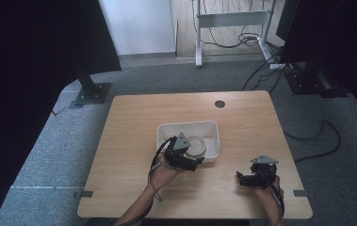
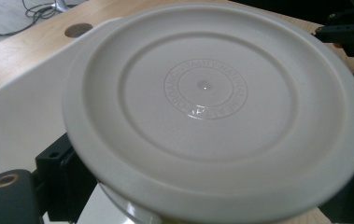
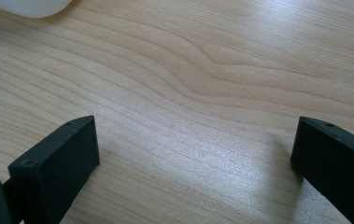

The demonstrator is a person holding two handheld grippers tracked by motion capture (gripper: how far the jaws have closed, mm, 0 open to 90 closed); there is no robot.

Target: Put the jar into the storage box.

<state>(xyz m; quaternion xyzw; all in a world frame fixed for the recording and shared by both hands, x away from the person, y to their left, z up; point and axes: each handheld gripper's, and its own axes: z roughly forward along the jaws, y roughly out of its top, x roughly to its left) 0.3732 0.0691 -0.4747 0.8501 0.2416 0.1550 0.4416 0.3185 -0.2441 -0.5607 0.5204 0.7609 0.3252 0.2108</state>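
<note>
Grey carpet [image 1: 49, 141], white wall [image 1: 138, 23], black curtains [image 1: 20, 70].

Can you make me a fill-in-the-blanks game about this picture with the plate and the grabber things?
1. The left gripper holds a round white ____.
2. The white tub sits on a ____ table.
3. The right gripper has its jaws wide ____.

Missing words: plate, wooden, open

My left gripper [image 1: 191, 162] reaches forward with its jaws closed on something, while my right gripper [image 1: 243, 179] rests low, jaws spread wide.
</note>
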